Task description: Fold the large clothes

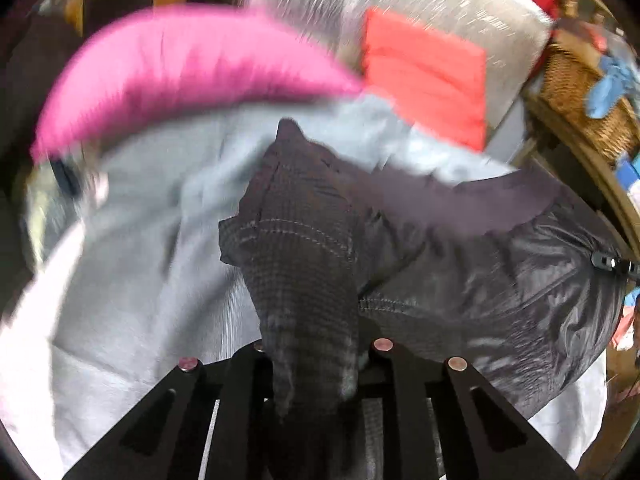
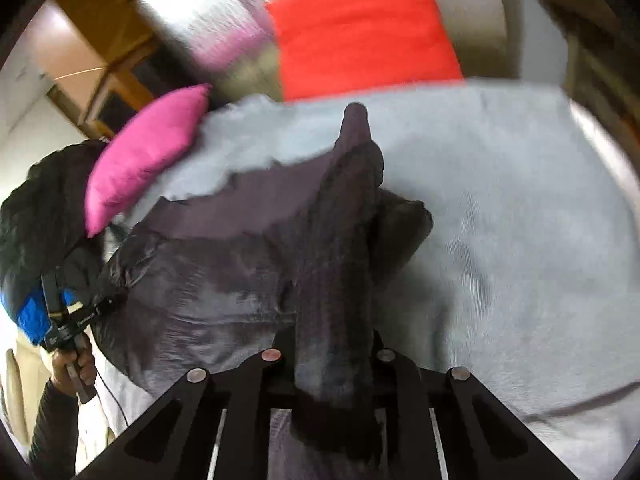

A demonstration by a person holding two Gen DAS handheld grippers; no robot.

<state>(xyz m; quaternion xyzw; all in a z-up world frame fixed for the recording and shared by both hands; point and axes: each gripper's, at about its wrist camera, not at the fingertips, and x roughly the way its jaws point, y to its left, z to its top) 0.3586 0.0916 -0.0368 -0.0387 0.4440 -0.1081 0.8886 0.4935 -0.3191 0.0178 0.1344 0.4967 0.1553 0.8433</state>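
A large dark jacket with a shiny shell and a ribbed knit hem [image 1: 500,272] hangs stretched between my two grippers above a light grey blanket [image 1: 152,248]. My left gripper [image 1: 316,364] is shut on a bunch of the ribbed dark fabric [image 1: 304,264]. My right gripper [image 2: 332,372] is shut on another bunch of the same jacket [image 2: 340,248]. The shiny body of the jacket [image 2: 200,296] sags to the left in the right wrist view. The left gripper and the hand that holds it [image 2: 72,336] show at the far left there. The fingertips are hidden in the cloth.
A magenta cushion [image 1: 180,68] [image 2: 148,152] and a red-orange cushion [image 1: 428,76] [image 2: 360,28] lie at the far side of the blanket [image 2: 500,220]. A wicker basket with blue cloth [image 1: 588,92] stands at the right. Wooden furniture [image 2: 100,40] stands behind.
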